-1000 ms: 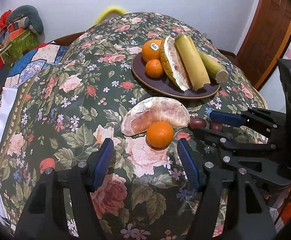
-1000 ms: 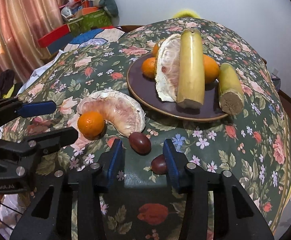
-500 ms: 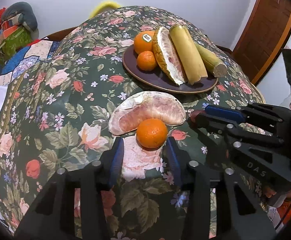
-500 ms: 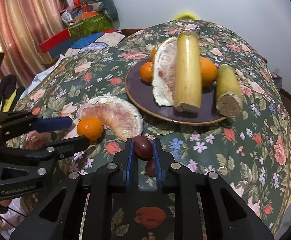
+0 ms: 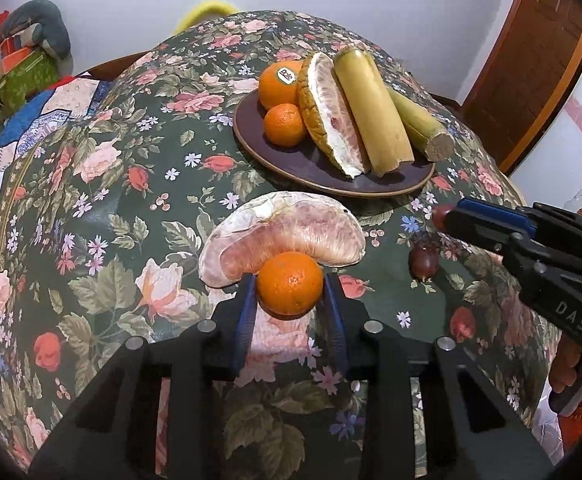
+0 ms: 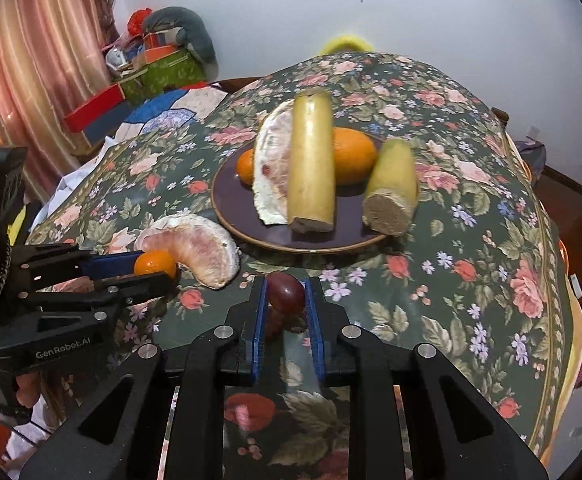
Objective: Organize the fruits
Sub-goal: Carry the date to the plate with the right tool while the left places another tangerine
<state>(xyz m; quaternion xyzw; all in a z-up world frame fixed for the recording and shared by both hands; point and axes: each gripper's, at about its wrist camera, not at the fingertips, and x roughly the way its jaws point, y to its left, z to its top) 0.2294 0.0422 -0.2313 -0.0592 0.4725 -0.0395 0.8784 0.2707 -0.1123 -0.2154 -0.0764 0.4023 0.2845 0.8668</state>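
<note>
**Both grippers clamped on fruit below the plate**

The right gripper [image 6: 285, 298] pinches a dark red grape [image 6: 286, 291] between its blue pads, raised a little off the floral tablecloth [image 6: 471, 240]. A second grape [image 6: 275, 320] lies on the cloth just beneath it, partly hidden. To its left, the left gripper [image 6: 153, 266] grips a small mandarin [image 6: 155, 262], which touches a peeled pomelo segment [image 6: 199, 246]. Straight ahead sits the dark plate [image 6: 231, 200] with a pomelo wedge [image 6: 273, 168], two cut sugarcane pieces [image 6: 313, 160], an orange [image 6: 353, 156] and another mandarin [image 6: 246, 166].
</note>
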